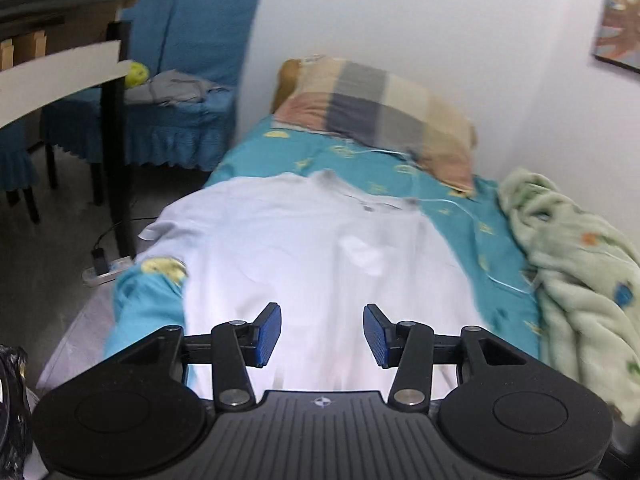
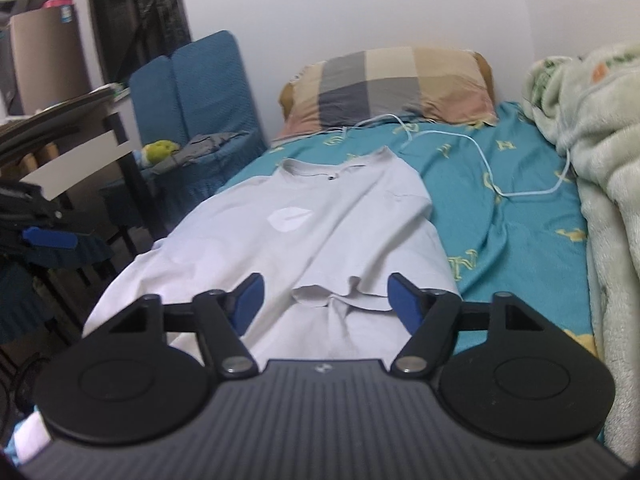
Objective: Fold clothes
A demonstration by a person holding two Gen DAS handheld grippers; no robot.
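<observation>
A white T-shirt (image 1: pixel 304 248) lies spread on the bed, collar toward the pillow. In the right wrist view the T-shirt (image 2: pixel 304 232) has its right sleeve folded inward, with a loose edge just ahead of the fingers. My left gripper (image 1: pixel 322 334) is open and empty, hovering over the shirt's lower part. My right gripper (image 2: pixel 326 304) is open and empty, above the shirt's lower right side. The left gripper (image 2: pixel 48 238) also shows at the left edge of the right wrist view.
The bed has a teal sheet (image 2: pixel 520 232), a checked pillow (image 2: pixel 392 88) at the head and a green fleece blanket (image 2: pixel 600 168) along the right. A white cable (image 2: pixel 480 152) lies on the sheet. Blue chairs (image 1: pixel 192 80) and a table (image 1: pixel 60 64) stand left of the bed.
</observation>
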